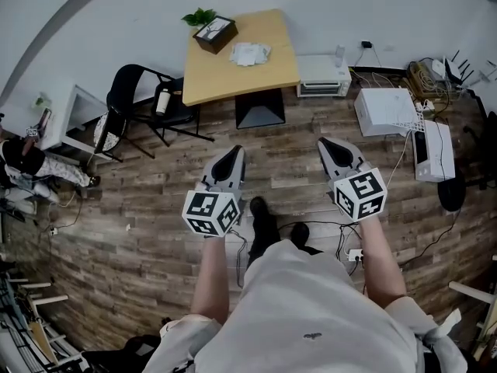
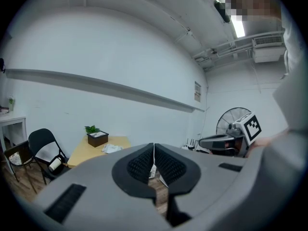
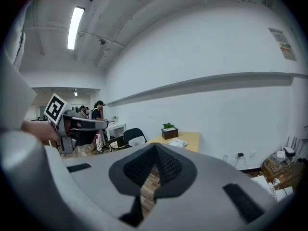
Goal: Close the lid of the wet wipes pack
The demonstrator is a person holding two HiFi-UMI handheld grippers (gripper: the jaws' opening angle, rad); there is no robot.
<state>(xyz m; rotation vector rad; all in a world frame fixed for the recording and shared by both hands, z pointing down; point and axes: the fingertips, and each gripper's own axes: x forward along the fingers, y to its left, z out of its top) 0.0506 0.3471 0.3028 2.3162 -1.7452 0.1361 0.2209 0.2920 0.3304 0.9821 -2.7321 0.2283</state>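
The wet wipes pack [image 1: 249,53] is a whitish, crumpled-looking packet lying on the yellow wooden table [image 1: 225,76] across the room; its lid cannot be made out at this distance. It also shows small in the left gripper view as a pale packet [image 2: 111,148] and in the right gripper view [image 3: 177,143]. My left gripper [image 1: 233,154] and right gripper [image 1: 327,143] are held out side by side above the wood floor, well short of the table. Both are shut with nothing between the pads, as the left gripper [image 2: 154,150] and right gripper [image 3: 155,150] views confirm.
A dark box with a green plant [image 1: 214,33] stands on the table beside the pack. A black chair [image 1: 138,92] sits left of the table. A white appliance [image 1: 323,74], white boxes [image 1: 386,109] and cables lie right of it. A fan [image 2: 234,120] stands at the right wall.
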